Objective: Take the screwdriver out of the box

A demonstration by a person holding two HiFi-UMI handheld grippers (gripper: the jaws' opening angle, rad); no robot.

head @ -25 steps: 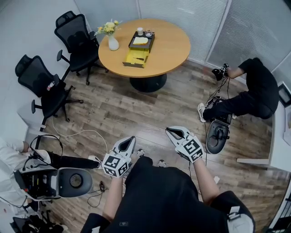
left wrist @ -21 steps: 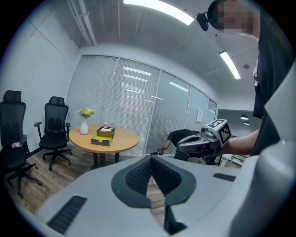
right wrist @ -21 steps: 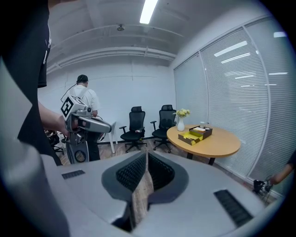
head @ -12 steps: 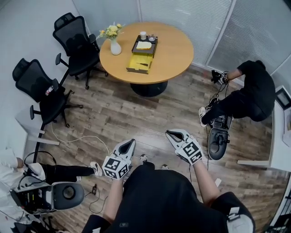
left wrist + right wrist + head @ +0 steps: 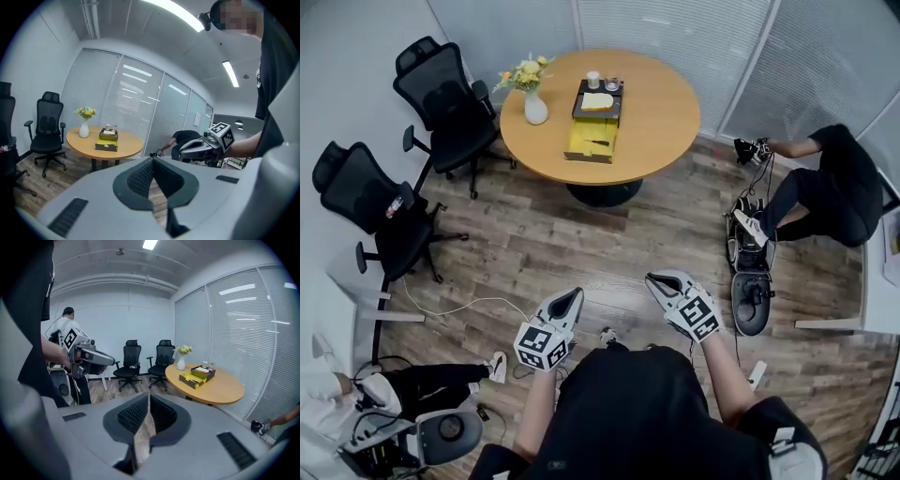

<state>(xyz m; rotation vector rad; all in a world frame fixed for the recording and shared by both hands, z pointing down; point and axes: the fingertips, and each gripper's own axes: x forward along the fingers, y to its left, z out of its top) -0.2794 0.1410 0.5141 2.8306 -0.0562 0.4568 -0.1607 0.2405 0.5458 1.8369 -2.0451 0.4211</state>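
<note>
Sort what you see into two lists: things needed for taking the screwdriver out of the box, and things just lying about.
Needed: open yellow box on the round wooden table; left gripper; right gripper. The screwdriver is too small to make out.

Lying about: white vase of yellow flowers; black office chairs; dark rectangular tray.

From the head: looks forward and steeply down, high over the left gripper point(image 5: 570, 296) and right gripper point(image 5: 654, 279), with the round table point(image 5: 666, 103) far off at top.

From the left gripper: sits low behind its own 2 jaws, faces roughly level across the room toward that table, catches the right gripper near at right.

From the right gripper: same seat behind its own jaws, faces the table at right, catches the left gripper at left.

Shared by all 3: table, yellow box point(image 5: 593, 122), office chairs point(image 5: 441, 94).
</note>
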